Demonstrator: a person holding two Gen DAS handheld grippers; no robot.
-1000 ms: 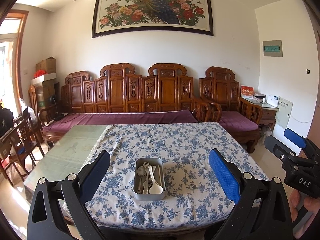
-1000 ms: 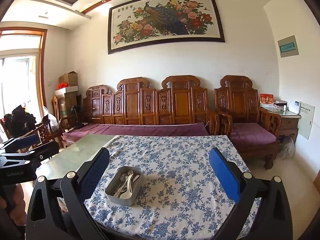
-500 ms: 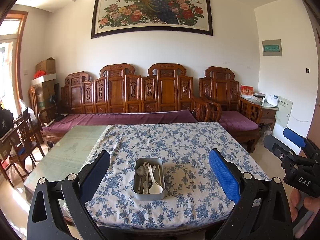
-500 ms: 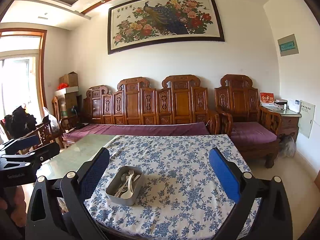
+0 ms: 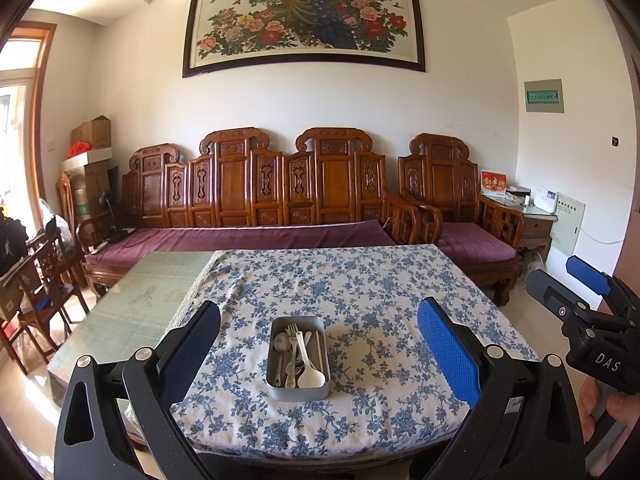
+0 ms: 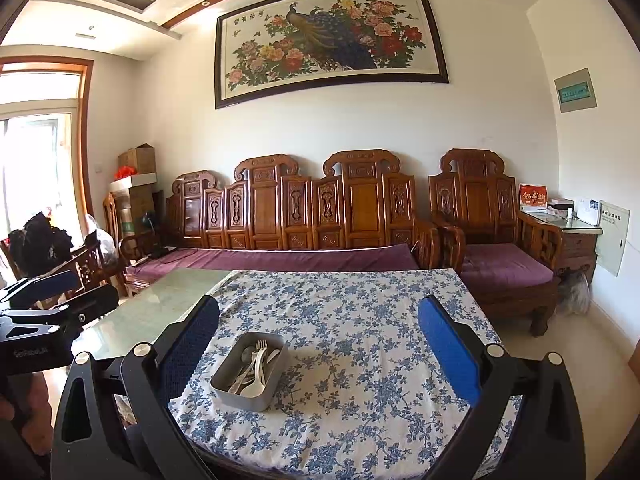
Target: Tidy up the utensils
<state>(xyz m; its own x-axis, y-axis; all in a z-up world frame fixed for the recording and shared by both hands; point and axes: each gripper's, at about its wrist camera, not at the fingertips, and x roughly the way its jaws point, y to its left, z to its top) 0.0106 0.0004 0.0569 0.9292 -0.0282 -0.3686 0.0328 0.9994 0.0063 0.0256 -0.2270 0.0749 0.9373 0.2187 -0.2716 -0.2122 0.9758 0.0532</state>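
Observation:
A grey metal tray (image 5: 299, 391) sits near the front of the table on the blue-flowered cloth (image 5: 360, 288). It holds several utensils: metal spoons, a fork (image 5: 293, 330), a white spoon (image 5: 309, 376) and chopsticks. The tray also shows in the right wrist view (image 6: 244, 394), left of centre. My left gripper (image 5: 318, 354) is open and empty, held back from the table with the tray between its fingers in view. My right gripper (image 6: 318, 354) is open and empty, to the right of the tray; it also shows at the right edge of the left wrist view (image 5: 576, 300).
The left part of the table is bare green glass (image 5: 136, 304). A long carved wooden sofa (image 5: 256, 200) with purple cushions stands behind the table, an armchair (image 5: 452, 208) to its right. Chairs and boxes stand at the far left.
Both grippers have shifted very slightly; the view is almost the same. The tray and utensils have not moved.

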